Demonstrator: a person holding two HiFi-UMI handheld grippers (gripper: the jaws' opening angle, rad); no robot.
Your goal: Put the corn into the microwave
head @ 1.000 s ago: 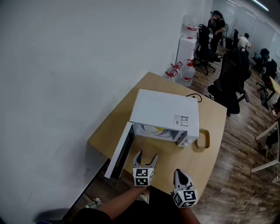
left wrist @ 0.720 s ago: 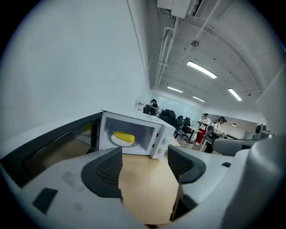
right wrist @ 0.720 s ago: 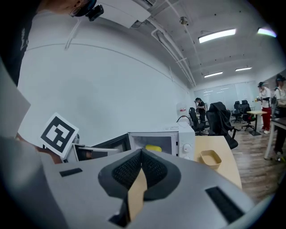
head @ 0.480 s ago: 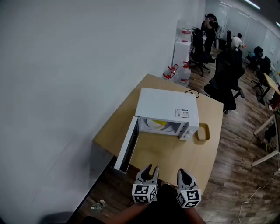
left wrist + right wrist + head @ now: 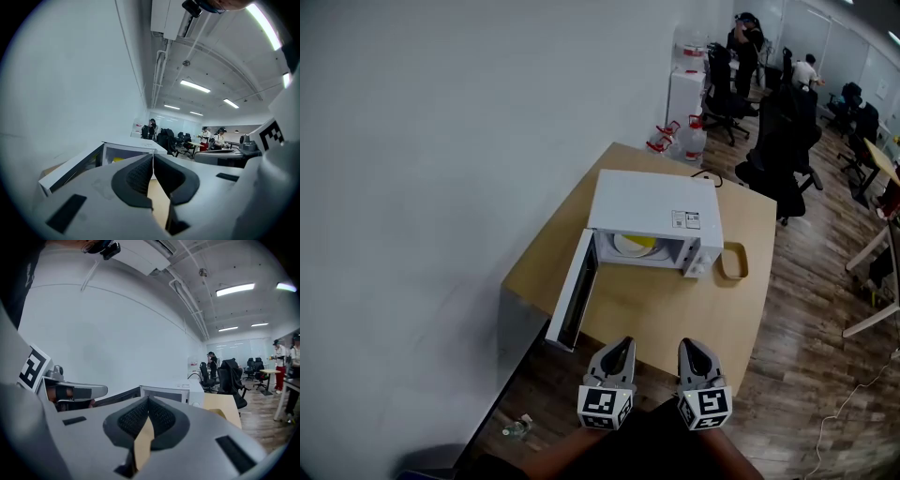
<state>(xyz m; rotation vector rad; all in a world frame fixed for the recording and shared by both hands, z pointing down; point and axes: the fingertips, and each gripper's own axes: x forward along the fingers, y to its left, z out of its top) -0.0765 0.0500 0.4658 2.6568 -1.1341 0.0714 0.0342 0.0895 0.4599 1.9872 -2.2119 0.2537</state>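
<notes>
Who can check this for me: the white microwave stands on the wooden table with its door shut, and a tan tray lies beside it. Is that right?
Not quite: the door stands open, swung out to the left, as the head view shows. The white microwave does stand on the wooden table, with the tan tray beside it.

A light wooden table (image 5: 675, 314) is carrying a white microwave (image 5: 652, 202), its door (image 5: 574, 302) standing open at the microwave's left end. A shallow tan tray (image 5: 733, 262) is lying on the tabletop just beside the microwave's right end.
</notes>
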